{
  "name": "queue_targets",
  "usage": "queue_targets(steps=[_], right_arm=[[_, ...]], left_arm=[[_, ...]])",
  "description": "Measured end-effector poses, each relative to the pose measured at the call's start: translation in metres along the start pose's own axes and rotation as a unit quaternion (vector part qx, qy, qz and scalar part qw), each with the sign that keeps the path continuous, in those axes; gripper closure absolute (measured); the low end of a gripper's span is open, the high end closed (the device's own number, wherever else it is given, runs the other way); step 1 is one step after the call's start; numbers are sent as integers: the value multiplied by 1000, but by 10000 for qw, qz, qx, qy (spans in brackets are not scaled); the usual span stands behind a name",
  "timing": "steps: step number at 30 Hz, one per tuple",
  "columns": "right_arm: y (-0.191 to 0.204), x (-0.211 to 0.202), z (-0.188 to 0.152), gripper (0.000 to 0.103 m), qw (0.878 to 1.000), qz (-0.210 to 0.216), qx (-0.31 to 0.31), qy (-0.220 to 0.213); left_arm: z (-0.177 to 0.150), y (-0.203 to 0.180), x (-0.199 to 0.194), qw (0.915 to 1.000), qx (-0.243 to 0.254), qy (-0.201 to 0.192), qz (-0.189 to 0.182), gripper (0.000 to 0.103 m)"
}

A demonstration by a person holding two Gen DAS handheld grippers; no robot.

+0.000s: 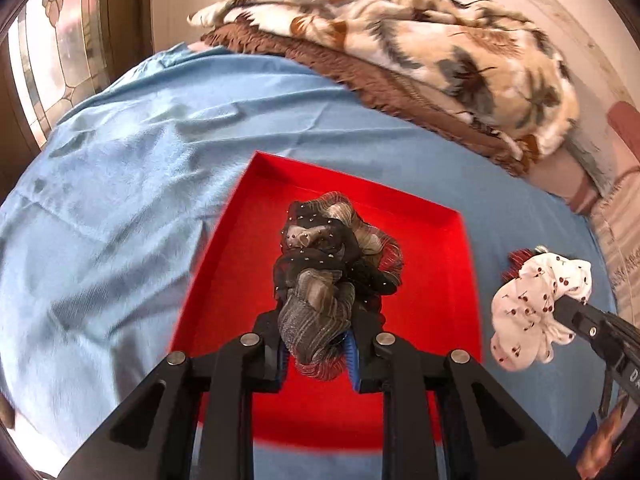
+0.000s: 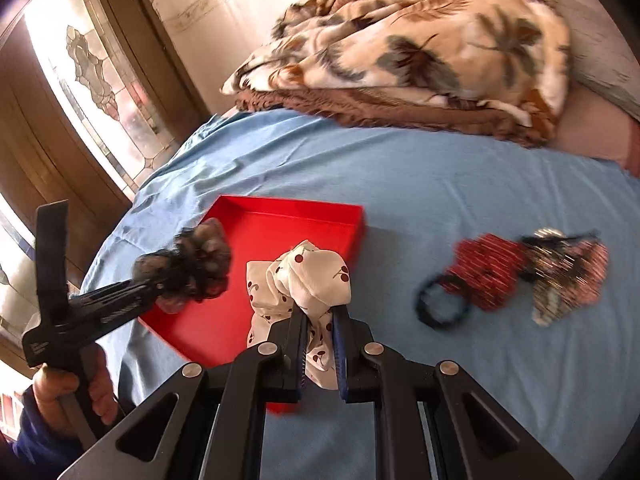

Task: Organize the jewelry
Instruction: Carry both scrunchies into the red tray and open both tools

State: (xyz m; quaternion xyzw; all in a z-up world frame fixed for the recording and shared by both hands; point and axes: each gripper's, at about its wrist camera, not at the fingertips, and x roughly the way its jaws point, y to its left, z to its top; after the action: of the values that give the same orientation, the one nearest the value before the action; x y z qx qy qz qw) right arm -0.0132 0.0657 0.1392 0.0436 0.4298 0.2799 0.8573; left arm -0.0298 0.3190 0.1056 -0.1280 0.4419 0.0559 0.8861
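Mid-transfer over the bed [image 2: 440,200]: my left tongs [image 1: 316,340] clamp the dark scrunchie [image 1: 332,264] above the red tray [image 1: 452,280], so next I open and drop it. Right tongs [image 2: 320,344] grip the cherry scrunchie [image 2: 308,276] beside the tray; the red bow [image 2: 488,276] and black tie [image 2: 440,306] lie loose on the sheet.

My left gripper [image 1: 316,344] gripped a dark scrunchie bundle [image 1: 332,264] above the red tray [image 1: 460,280]; right of the tray, my right gripper [image 1: 568,308] pinched a cherry-print scrunchie [image 1: 532,304]

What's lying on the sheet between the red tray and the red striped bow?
Nothing: in the right wrist view, bare blue sheet separates the red tray from the red striped bow.
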Motion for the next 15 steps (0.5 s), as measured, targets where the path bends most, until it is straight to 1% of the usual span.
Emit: queue_targets(steps=[3,9,14,15], right_arm=[[5,33,17,90,9999,47,56,150],[2,83,35,90,9992,-16,179,348],[-3,109,39,88,9988,-94,264,394],[-2,113,39,88,9988,-122,252,395]], left_arm=[[18,13,22,9998,-171,138,-18,82],[44,31,48,9993,-330,184,80,81],[52,32,54,9994,-303,126,109,75],[53,32,54,9992,-320,78,207,71]])
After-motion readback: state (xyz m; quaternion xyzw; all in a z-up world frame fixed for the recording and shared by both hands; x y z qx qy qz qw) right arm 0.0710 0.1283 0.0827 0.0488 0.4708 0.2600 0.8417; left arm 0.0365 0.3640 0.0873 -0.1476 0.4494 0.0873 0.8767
